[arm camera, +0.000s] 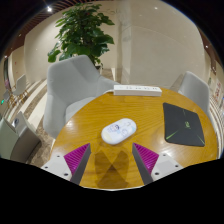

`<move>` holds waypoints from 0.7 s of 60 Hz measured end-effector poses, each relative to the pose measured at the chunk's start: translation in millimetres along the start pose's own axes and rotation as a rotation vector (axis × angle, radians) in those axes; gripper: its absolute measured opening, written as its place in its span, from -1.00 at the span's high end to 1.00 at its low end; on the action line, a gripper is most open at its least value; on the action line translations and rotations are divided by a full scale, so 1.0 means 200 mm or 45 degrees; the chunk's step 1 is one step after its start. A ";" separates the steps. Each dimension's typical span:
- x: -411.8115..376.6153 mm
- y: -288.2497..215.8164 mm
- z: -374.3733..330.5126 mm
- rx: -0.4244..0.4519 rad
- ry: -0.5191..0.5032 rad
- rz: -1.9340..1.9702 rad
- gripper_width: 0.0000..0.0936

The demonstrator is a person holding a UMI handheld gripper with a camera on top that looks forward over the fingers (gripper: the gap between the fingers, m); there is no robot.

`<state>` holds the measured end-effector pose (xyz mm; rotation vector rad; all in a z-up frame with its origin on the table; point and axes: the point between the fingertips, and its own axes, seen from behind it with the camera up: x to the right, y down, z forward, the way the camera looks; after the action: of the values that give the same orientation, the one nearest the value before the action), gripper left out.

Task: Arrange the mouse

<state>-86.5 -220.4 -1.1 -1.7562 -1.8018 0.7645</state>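
A white computer mouse (118, 130) lies on a round wooden table (95, 112), just ahead of my fingers and a little left of the midline between them. My gripper (112, 158) is open and empty, with its magenta pads (77, 156) spread wide above the table's near part. Nothing stands between the fingers.
A dark closed laptop (184, 122) lies on the table to the right of the mouse. A white keyboard (137, 90) lies at the far edge. Grey chairs (70, 82) stand round the table, and a large potted plant (82, 30) stands behind.
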 end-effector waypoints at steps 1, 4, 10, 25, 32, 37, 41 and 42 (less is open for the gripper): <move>0.01 -0.01 0.02 0.000 0.003 0.001 -0.86; 0.01 -0.03 0.08 -0.001 0.008 0.002 -0.86; 0.01 -0.08 0.17 0.000 0.010 -0.002 -0.86; -0.02 -0.20 0.32 0.010 -0.009 -0.038 -0.86; -0.06 -0.24 0.36 0.011 -0.041 -0.061 -0.83; -0.09 -0.26 0.38 0.013 -0.062 -0.081 -0.71; -0.11 -0.27 0.38 0.016 -0.080 -0.095 -0.52; -0.12 -0.27 0.39 0.016 -0.084 -0.100 -0.40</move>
<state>-178.2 -247.5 -17.6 -1.6597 -1.8934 0.8087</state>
